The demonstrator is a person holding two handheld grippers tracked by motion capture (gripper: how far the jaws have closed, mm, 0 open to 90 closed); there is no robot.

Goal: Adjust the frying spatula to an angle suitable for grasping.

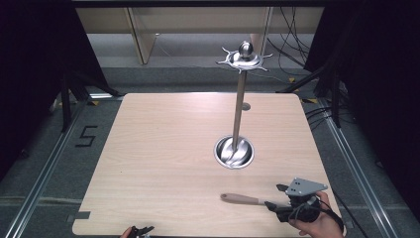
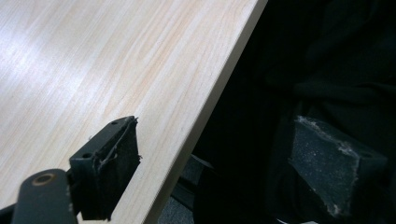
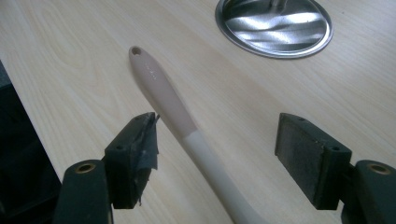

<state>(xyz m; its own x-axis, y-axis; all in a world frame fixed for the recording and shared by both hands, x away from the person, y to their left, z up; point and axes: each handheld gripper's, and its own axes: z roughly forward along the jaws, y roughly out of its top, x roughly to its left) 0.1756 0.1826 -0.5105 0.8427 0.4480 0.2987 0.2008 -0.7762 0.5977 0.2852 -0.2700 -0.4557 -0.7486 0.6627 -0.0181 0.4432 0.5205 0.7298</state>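
The light comes from above and falls evenly on my table [image 1: 163,163], while the room around stays almost black. The steel base [image 1: 234,151] shows strong glare. In my left gripper view the near pads [image 2: 112,168] look soft and grainy.

Right gripper [image 1: 277,196] held low at the near right, jaws spread wide, gripped by a hand [image 1: 317,223]; left gripper [image 1: 141,231] kept at the near edge, jaws parted
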